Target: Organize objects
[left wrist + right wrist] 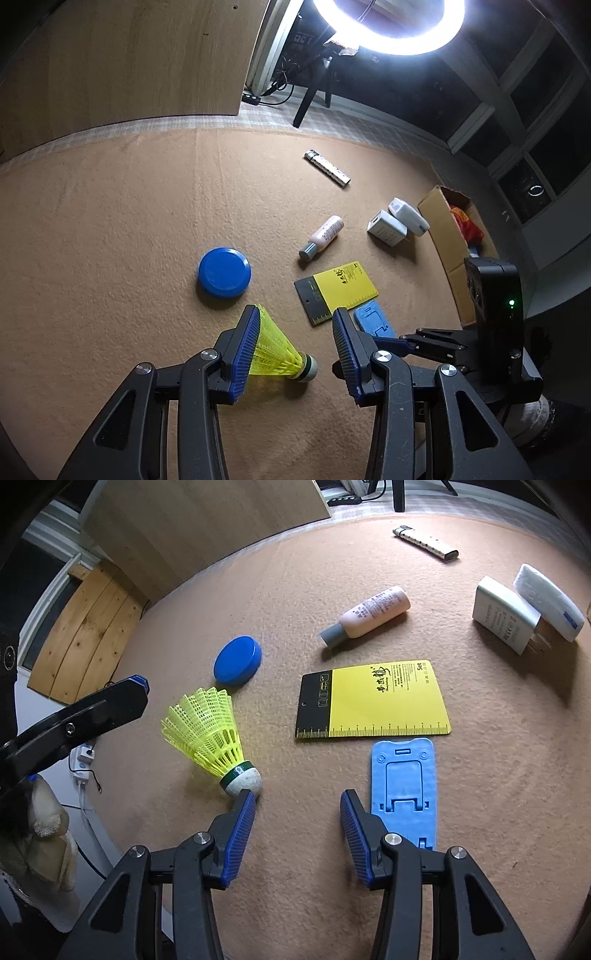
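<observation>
Both claws hang open over the counter (295, 904): the left claw (291, 339) flanks the shuttlecock (280, 350), the right claw (297, 830) stands between cork and blue stand (404, 786). A squeeze on the springy skirt could flick the shuttlecock away.

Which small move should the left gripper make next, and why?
Probably lower and close the left gripper on the yellow shuttlecock: it lies on the blanket between the open jaws, not yet pinched, and the cardboard box waits.
</observation>
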`<state>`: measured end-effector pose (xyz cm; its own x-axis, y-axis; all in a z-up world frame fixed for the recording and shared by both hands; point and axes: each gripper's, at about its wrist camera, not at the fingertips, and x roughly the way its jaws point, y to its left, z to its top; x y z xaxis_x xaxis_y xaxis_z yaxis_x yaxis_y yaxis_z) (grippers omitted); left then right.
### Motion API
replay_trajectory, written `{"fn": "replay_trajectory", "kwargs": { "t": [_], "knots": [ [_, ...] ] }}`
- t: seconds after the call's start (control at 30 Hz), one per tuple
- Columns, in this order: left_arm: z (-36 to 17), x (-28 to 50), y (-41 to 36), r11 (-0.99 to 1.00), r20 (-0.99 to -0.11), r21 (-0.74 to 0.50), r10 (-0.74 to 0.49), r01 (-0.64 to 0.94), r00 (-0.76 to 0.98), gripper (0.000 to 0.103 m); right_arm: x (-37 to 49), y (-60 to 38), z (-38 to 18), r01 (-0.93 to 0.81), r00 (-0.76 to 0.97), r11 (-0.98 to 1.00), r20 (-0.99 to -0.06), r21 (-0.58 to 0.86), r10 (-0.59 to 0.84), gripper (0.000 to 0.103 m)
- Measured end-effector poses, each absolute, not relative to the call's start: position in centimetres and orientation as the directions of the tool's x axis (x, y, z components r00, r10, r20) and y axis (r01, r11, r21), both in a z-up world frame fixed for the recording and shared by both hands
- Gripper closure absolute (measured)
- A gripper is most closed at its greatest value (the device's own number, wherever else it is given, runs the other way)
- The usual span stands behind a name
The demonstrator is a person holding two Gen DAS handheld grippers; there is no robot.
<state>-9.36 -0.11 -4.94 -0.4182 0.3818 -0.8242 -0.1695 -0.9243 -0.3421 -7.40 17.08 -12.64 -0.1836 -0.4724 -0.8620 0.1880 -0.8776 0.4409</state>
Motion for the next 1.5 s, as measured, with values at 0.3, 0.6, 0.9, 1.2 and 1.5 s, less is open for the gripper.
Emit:
{"fn": "replay_trajectory", "kwargs": {
  "t": [0.3, 0.6, 0.9, 1.2, 1.5],
  "knots": [
    [-5.7, -9.5, 1.2, -0.915, -0.828, -0.349, 0.401, -0.201, -0.392, 0.059, -7.4, 17.0, -12.5, 0.184, -0.182, -0.886, -0.870, 0.427, -0.457, 0.059],
    [-6.6, -9.6, 2.1, -0.908, -0.836, -0.357, 0.415, -0.218, -0.360, 0.059, -7.4, 16.7, -12.8, 0.186, -0.179, -0.893, -0.880, 0.409, -0.440, 0.059],
    [-7.7, -9.7, 3.9, -0.895, -0.841, -0.372, 0.438, -0.248, -0.319, 0.059, -7.2, 18.2, -12.8, 0.156, -0.198, -0.910, -0.891, 0.383, -0.409, 0.061],
    [-9.2, -10.3, 6.2, -0.886, -0.853, -0.374, 0.445, -0.275, -0.273, 0.059, -7.4, 20.9, -12.6, 0.107, -0.233, -0.927, -0.898, 0.359, -0.374, 0.062],
    [-11.1, -10.7, 7.8, -0.886, -0.874, -0.367, 0.433, -0.283, -0.223, 0.059, -7.2, 22.7, -12.3, 0.082, -0.247, -0.928, -0.895, 0.363, -0.372, 0.062]
  ]
}}
